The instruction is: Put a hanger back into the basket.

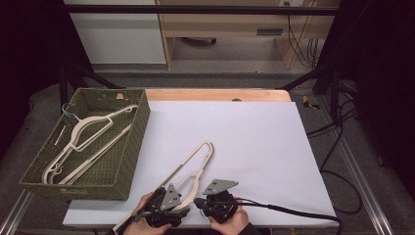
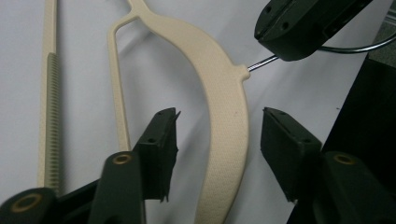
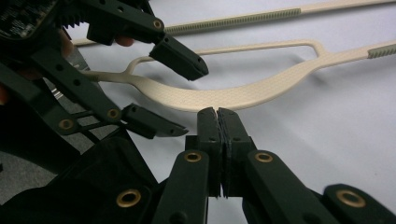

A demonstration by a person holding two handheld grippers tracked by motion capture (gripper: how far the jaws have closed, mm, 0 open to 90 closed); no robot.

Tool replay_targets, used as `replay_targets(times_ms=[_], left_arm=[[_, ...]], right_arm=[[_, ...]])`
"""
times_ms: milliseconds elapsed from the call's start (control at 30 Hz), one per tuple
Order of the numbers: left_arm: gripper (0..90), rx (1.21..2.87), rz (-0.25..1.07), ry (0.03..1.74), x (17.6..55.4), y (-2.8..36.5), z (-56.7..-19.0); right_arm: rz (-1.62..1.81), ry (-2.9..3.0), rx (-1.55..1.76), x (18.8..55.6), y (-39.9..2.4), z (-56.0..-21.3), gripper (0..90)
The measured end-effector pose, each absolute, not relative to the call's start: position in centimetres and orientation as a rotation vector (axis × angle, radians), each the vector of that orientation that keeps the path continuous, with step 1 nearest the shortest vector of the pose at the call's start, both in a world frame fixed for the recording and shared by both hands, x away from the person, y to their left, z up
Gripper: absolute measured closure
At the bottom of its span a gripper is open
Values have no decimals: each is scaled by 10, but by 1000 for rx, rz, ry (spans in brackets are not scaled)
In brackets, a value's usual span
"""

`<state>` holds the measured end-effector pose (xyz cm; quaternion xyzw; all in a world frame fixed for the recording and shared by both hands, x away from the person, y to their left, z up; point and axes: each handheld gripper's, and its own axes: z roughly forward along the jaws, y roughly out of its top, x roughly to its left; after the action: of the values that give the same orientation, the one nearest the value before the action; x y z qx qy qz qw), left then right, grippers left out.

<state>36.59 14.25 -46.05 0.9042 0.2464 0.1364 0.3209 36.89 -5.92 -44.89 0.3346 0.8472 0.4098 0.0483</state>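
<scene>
A cream plastic hanger (image 1: 195, 164) lies on the white table sheet, its neck toward the front edge. My left gripper (image 2: 219, 140) straddles the hanger's curved shoulder (image 2: 224, 107); both pads stand off it with a gap on each side, so it is open. My right gripper (image 3: 217, 114) is shut at the hanger's neck. In the left gripper view the thin metal hook wire (image 2: 261, 63) runs from the neck into the right gripper's closed tips (image 2: 292, 30). In the high view both grippers sit side by side at the front edge, left (image 1: 183, 208) and right (image 1: 198, 200).
A green woven basket (image 1: 139, 132) stands at the left of the table with more cream hangers (image 1: 88, 129) lying in it. The white sheet (image 1: 254, 137) covers the tabletop. A black cable (image 1: 293, 211) trails right from the right gripper.
</scene>
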Motion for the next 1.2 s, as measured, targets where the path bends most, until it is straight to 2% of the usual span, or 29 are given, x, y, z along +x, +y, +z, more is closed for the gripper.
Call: replay_targets(times_ms=[200,300,533,900,1033,1200], left_arm=[[649,2407,366,648,367,139,-462],[702,2412,361,642,366,138,-463],[717,2429,386,611,365,138,-459],[744,2331,392,642,367,152,-437],[757,2287,399,664,370,161,-427],[773,2251,420,692,373,171,-417]], right_arm=[[1239,2579,1010,369,-59,-445,895],[1236,2584,1014,368,-59,-443,895],[1240,2596,1002,369,-61,-440,884],[1372,2339,908,372,-102,-396,601],[1423,2240,952,379,-126,-388,533],[1421,2246,982,388,-136,-399,506]])
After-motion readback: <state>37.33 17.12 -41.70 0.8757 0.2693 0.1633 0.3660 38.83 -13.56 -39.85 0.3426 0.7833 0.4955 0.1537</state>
